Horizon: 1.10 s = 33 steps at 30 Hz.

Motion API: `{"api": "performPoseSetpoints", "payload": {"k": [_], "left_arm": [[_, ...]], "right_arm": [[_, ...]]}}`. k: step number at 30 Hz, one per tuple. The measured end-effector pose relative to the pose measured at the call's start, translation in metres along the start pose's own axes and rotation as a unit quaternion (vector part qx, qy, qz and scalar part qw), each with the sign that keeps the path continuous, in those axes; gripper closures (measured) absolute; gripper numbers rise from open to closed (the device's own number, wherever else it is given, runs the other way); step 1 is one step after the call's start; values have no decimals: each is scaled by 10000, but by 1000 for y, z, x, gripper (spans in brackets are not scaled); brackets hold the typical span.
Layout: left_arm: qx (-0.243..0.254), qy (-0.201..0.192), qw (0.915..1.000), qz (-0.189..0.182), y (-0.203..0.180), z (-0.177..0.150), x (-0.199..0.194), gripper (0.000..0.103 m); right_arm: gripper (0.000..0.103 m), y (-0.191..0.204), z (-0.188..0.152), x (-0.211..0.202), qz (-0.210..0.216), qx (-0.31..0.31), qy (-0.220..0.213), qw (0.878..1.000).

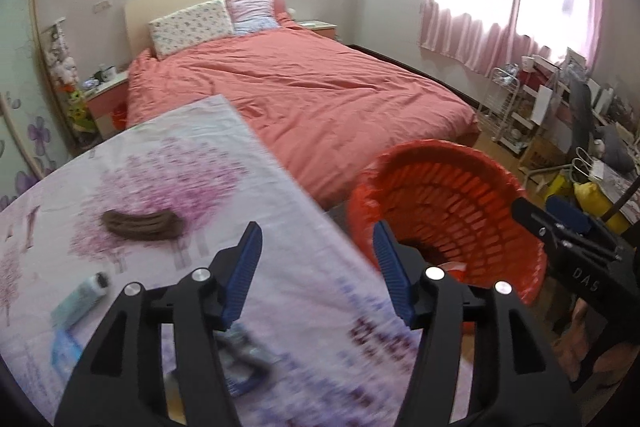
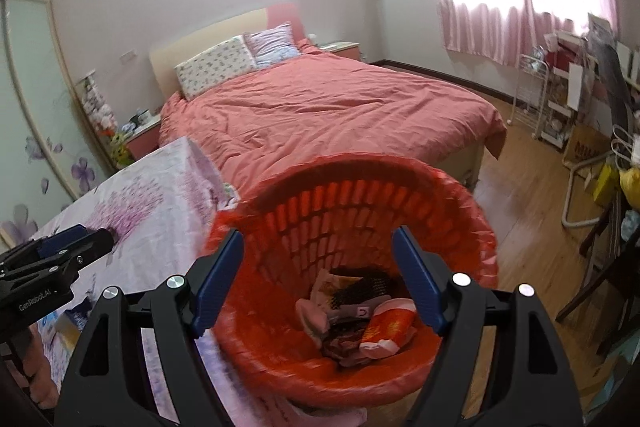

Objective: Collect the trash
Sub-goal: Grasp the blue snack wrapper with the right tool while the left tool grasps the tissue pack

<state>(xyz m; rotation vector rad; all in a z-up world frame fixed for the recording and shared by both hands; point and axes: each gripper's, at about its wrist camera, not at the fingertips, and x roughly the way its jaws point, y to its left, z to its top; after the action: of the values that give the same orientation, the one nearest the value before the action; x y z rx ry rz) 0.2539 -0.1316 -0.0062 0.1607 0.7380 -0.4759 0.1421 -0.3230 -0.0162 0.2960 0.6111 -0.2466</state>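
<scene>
A red slatted bin [image 2: 360, 187] with a red liner stands beside the table [image 1: 160, 167], which has a floral cloth. Inside lie several wrappers, among them a red and yellow packet [image 2: 384, 331]. My right gripper [image 2: 318, 233] hangs open over the bin's mouth, nothing between its fingers. My left gripper [image 1: 317, 231] is open above the table's edge next to the bin [image 1: 448, 195], also holding nothing. On the cloth lie a brown banana peel [image 1: 142, 225], a small pale bottle [image 1: 86, 297], a light blue packet [image 1: 64, 351] and a dark blue wrapper [image 1: 244, 359], partly hidden under my left finger.
A bed [image 1: 304, 87] with a coral quilt fills the room behind table and bin. A white wire rack [image 2: 536, 99], a folding chair [image 2: 580, 187] and cluttered shelves line the right wall under the window. A wardrobe door with flower decals [image 2: 36, 131] stands at left.
</scene>
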Motion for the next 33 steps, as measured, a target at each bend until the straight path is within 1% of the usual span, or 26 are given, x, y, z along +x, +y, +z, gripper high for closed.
{"api": "performPoseSetpoints", "payload": {"k": [6, 10, 12, 15, 17, 19, 21, 24, 30, 33], "left_arm": [[-302, -19, 9988, 384, 49, -22, -24, 43], [-608, 48, 9957, 699, 91, -40, -39, 42], [-771, 81, 9932, 865, 110, -49, -45, 41], [-920, 104, 9880, 1235, 139, -65, -54, 37], [-1031, 204, 9832, 1491, 158, -77, -56, 33], [-1160, 343, 9791, 1634, 170, -86, -53, 31], [-1282, 491, 9757, 1707, 177, -95, -48, 30], [-1420, 632, 9719, 1767, 185, -105, -41, 27], [-1442, 706, 9657, 2040, 186, -106, -30, 24], [-1406, 710, 9657, 2065, 187, -107, -32, 24]], "right_arm": [[27, 42, -6, -10, 255, -407, 31, 9988], [27, 70, -13, -15, 437, -697, 60, 9966], [27, 82, -18, -18, 536, -799, 101, 9953], [27, 100, -26, -19, 683, -936, 182, 9931], [27, 113, -34, -19, 783, -1016, 255, 9914], [27, 124, -41, -18, 864, -1055, 332, 9901], [27, 134, -49, -17, 935, -1108, 424, 9885], [27, 145, -59, -15, 1005, -1189, 547, 9863], [27, 157, -70, -16, 1048, -1316, 659, 9835], [27, 159, -70, -16, 1049, -1331, 669, 9833]]}}
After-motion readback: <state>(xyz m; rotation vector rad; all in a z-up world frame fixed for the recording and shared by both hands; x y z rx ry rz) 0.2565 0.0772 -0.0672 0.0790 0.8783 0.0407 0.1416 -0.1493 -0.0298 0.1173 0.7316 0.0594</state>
